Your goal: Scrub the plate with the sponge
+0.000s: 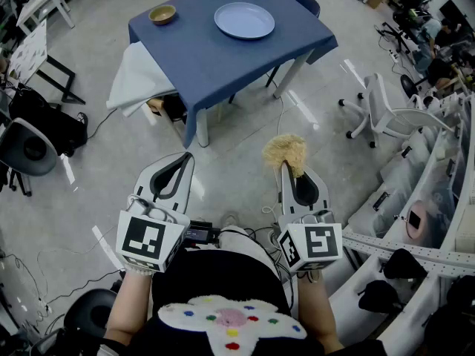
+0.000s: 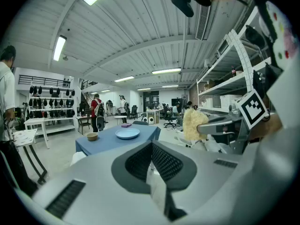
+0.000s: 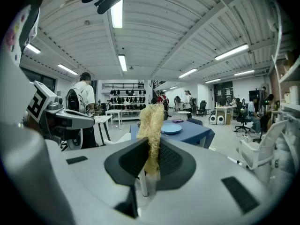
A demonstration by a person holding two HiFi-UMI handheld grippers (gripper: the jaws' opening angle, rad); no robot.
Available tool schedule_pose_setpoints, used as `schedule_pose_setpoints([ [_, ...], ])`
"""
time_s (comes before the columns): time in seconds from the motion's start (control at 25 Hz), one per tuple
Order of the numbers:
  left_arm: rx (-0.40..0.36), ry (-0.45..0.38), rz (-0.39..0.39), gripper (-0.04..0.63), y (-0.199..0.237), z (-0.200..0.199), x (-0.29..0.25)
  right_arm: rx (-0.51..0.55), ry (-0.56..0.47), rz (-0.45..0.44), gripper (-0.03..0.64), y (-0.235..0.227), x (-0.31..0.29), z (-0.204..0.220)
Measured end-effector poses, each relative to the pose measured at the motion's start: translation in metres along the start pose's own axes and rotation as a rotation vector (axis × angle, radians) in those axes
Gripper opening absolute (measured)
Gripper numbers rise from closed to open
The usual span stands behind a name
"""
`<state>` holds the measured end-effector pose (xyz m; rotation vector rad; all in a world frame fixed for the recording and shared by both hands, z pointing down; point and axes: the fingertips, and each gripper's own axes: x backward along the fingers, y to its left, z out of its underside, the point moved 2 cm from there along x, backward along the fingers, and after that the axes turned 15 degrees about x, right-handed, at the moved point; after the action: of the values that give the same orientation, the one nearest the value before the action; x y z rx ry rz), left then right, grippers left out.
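Across the workshop floor (image 1: 237,136) stands the blue table (image 1: 215,65); the plate (image 1: 244,20) lies on it; well short of the table, the right gripper (image 1: 286,167) pinches the sponge (image 1: 284,149); the left gripper (image 1: 184,159) has its jaws pressed together, empty; all scrubbing remains.

Closed hand-held gripper (image 2: 151,146) (plate (image 2: 127,133) beyond)

Two grey grippers and a black top.
Pale grey shells on left gripper (image 1: 186,157) and right gripper (image 1: 286,167), dark netted pads (image 2: 164,163) inside; white cube (image 1: 148,242) with black squares behind each; black top (image 1: 215,273) with fluffy white patch (image 1: 231,321), dotted red, yellow, green, blue.
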<state>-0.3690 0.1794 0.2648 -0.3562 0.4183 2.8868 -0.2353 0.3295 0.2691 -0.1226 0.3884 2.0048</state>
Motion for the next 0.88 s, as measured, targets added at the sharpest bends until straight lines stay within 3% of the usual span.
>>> schedule_pose_setpoints([
  [0.88, -0.005, 0.005, 0.003, 0.011, -0.028, 0.003, -0.027, 0.003, -0.012, 0.000, 0.048, -0.032, 0.002, 0.015],
])
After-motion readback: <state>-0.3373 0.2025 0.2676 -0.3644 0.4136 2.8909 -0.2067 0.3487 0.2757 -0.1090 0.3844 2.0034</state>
